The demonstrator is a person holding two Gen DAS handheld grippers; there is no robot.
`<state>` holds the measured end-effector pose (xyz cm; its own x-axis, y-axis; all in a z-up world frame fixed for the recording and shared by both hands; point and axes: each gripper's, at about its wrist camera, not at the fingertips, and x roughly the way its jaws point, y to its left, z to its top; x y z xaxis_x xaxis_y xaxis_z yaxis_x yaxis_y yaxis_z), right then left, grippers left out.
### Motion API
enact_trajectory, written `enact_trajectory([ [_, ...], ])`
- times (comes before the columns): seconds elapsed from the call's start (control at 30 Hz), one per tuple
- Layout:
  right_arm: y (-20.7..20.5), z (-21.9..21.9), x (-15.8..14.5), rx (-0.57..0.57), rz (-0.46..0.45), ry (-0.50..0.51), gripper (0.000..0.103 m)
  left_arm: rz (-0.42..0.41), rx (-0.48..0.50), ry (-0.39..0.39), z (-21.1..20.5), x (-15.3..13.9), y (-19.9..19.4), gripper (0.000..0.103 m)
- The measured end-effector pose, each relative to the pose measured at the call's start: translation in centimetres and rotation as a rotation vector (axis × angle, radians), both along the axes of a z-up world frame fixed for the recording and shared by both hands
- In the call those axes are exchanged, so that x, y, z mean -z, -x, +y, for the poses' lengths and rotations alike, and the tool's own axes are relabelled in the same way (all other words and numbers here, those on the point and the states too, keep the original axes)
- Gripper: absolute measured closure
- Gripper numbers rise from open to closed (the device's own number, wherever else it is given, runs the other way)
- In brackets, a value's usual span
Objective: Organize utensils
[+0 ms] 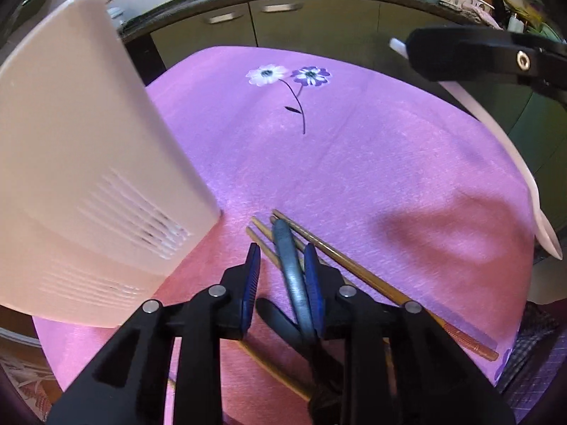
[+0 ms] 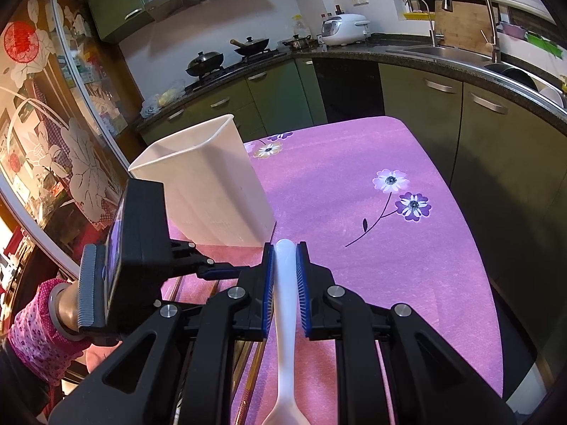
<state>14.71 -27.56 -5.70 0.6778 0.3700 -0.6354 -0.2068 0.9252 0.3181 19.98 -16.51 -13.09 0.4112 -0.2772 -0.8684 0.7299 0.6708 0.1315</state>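
White plastic holder [image 2: 209, 184] looks empty: right tongs [image 2: 284, 276] clamp a white spoon [image 2: 285, 304], left tongs [image 1: 281, 276] stand apart around a dark utensil handle [image 1: 292, 272], wooden chopsticks [image 1: 372, 279] lie on the worktop [image 1: 354, 163]

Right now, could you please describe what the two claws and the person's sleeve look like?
Both the left claw and right claw are black plastic linkages with silver pivot screws and ribbed blue pads. The sleeve is pink with a small floral print.

White spoon [image 2: 285, 301] held; dark spoon [image 1: 292, 276] across wooden chopsticks [image 1: 354, 272] beside holder [image 2: 209, 180].
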Motion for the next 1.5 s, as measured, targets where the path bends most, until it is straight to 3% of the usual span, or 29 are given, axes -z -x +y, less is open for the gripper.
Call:
enact_trajectory([
  [0.43,-0.3,-0.5,0.5,0.009,0.010,-0.016,0.090,0.031,0.006,-0.037,-1.8,0.7,-0.5,0.081],
  [0.53,-0.3,-0.7,0.4,0.013,0.008,-0.022,0.090,0.047,-0.012,-0.013,-1.8,0.5,-1.0,0.091],
  [0.73,0.0,-0.8,0.1,0.013,-0.001,-0.020,0.090,0.027,-0.028,0.038,-0.9,-0.5,-0.4,0.092],
  [1.2,0.5,0.4,-1.0,-0.017,-0.028,-0.007,0.090,-0.217,-0.129,0.273,5.5,-9.1,4.8,0.092],
  [1.27,0.7,0.7,-1.2,-0.022,-0.031,-0.004,0.090,-0.247,-0.140,0.290,6.0,-9.9,5.7,0.103],
  [1.3,0.7,0.8,-1.3,-0.024,-0.033,-0.002,0.090,-0.259,-0.144,0.298,6.3,-10.2,6.1,0.103],
  [1.5,0.9,0.9,-1.6,-0.027,-0.037,0.006,0.090,-0.246,-0.149,0.298,6.9,-10.2,6.6,0.103],
])
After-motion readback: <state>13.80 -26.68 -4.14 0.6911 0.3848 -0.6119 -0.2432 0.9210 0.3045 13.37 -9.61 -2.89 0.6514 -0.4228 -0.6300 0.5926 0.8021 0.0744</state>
